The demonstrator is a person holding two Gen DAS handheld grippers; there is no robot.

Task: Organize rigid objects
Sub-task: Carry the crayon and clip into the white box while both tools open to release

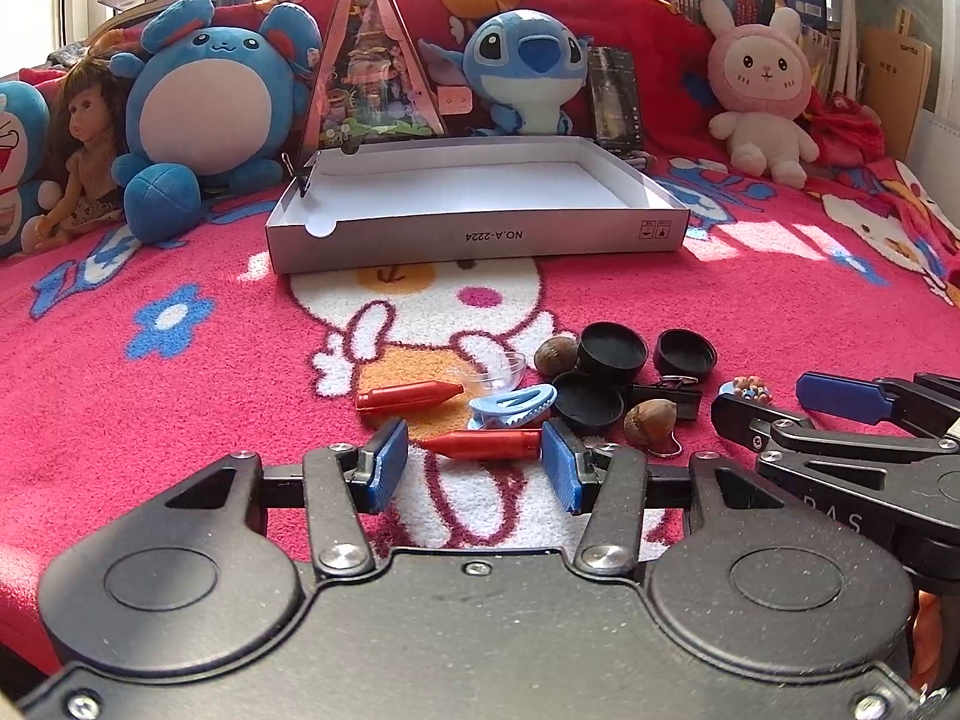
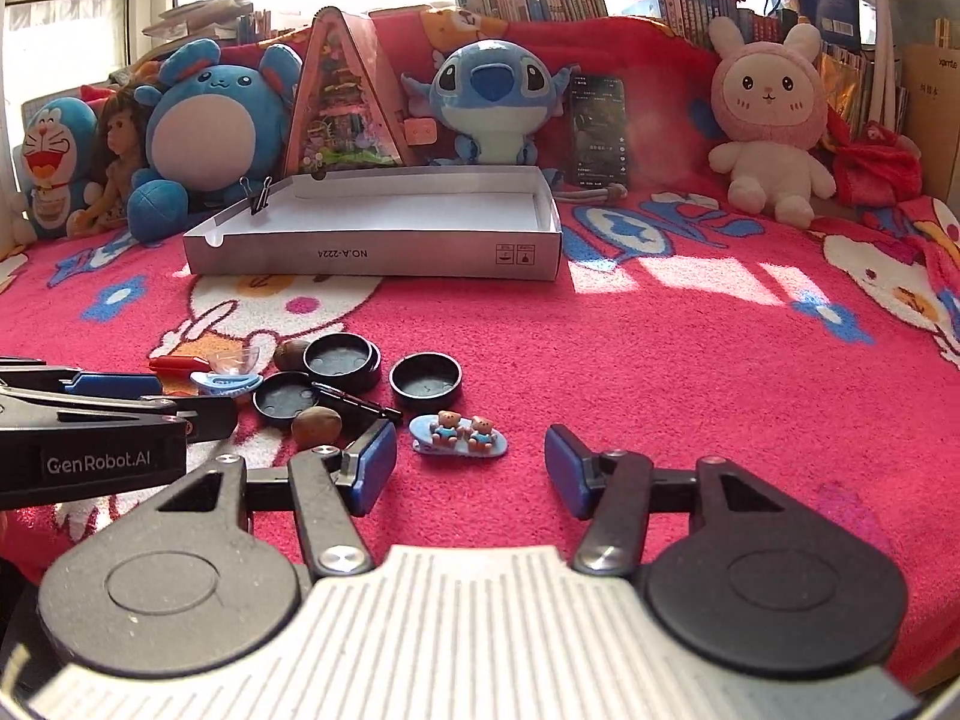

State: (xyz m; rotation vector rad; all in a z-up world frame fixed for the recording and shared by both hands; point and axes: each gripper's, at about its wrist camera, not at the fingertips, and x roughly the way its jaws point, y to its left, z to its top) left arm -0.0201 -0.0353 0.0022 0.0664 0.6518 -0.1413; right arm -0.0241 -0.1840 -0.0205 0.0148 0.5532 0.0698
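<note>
A shallow white cardboard box (image 1: 480,234) (image 2: 372,252) lies open on the red blanket. Small objects lie in a cluster before it: two red crayon-shaped pieces (image 1: 480,444) (image 1: 408,397), a light blue hair claw (image 1: 510,403), three black round lids (image 1: 612,351) (image 2: 426,381), two brown nuts (image 1: 649,423) (image 2: 316,425), a black binder clip (image 1: 666,395) and a blue bear hair clip (image 2: 459,435) (image 1: 747,387). My left gripper (image 1: 475,465) is open with the nearer red crayon between its pads. My right gripper (image 2: 471,468) is open just behind the bear clip.
Plush toys (image 1: 210,102) (image 2: 765,114), a doll (image 1: 84,138), a triangular decorated tin (image 1: 372,72) and a phone (image 2: 597,129) stand behind the box. A binder clip (image 2: 259,193) is clipped on the box's left rim. A clear small dish (image 1: 495,371) lies among the objects.
</note>
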